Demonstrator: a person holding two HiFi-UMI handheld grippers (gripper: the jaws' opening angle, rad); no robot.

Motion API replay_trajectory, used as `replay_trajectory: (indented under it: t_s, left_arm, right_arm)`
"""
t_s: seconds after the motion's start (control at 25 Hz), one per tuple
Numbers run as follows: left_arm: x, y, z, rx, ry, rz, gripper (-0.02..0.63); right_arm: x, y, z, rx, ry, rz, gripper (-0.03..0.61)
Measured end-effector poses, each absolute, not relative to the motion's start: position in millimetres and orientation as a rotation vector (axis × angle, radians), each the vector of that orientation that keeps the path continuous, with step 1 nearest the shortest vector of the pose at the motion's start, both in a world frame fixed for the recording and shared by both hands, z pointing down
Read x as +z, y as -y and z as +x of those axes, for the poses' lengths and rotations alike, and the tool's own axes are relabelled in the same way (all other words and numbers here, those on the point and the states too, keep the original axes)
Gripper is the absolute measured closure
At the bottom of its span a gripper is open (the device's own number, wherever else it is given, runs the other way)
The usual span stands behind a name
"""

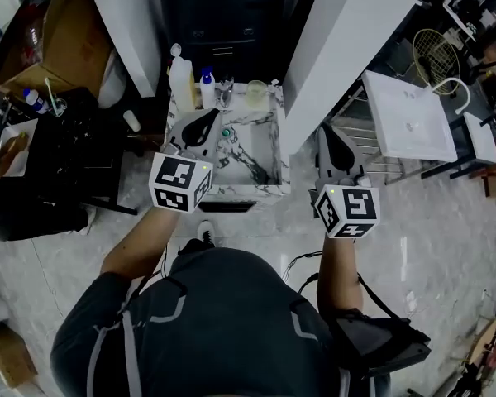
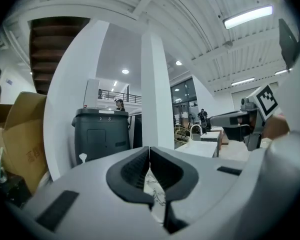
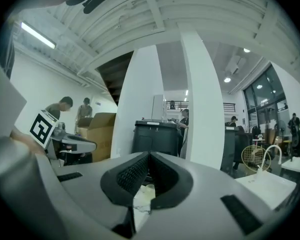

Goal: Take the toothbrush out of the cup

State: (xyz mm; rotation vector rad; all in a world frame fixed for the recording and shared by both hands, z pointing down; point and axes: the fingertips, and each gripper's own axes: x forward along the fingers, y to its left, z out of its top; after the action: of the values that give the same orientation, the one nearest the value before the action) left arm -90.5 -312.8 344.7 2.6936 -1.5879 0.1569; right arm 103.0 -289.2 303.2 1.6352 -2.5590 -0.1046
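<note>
A pale yellowish cup (image 1: 257, 92) stands at the back right of the marble-patterned sink counter (image 1: 269, 180). I cannot make out a toothbrush in it. A small teal thing (image 1: 227, 132) lies in the basin; what it is I cannot tell. My left gripper (image 1: 208, 116) hovers over the basin's left side, shut and empty, with its pads meeting (image 2: 149, 149). My right gripper (image 1: 326, 129) is off the counter's right edge, also shut on nothing (image 3: 149, 155). The cup (image 3: 146, 191) shows faintly below the right jaws.
A white bottle (image 1: 180, 77), a blue-capped bottle (image 1: 207, 85) and a tap (image 1: 226, 93) line the counter's back. A white pillar (image 1: 347, 48) rises to the right of it, and a white washbasin (image 1: 409, 118) lies further right. A cardboard box (image 1: 62, 31) and dark shelving (image 1: 58, 164) stand left.
</note>
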Motion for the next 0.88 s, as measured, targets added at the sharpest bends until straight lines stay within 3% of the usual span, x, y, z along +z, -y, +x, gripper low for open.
replay_trajectory:
  t_s: [0.44, 0.56, 0.72, 0.88]
  left_arm:
    - [381, 409, -52, 0.202, 1.315, 2.788, 0.599]
    - [407, 425, -36, 0.255, 1.253, 2.79, 0.512]
    - [443, 448, -14, 0.328, 1.225, 2.769, 0.507]
    - [473, 473, 6, 0.424, 1.283, 2.735, 0.438]
  right_arm:
    - [314, 331, 109, -0.092, 2.349, 1.828, 0.551]
    - [318, 332, 121, -0.084, 2.307, 1.892, 0.551]
    - [325, 333, 138, -0.062, 2.279, 1.928, 0.551]
    - [340, 343, 161, -0.009, 2.276, 1.92, 0.551]
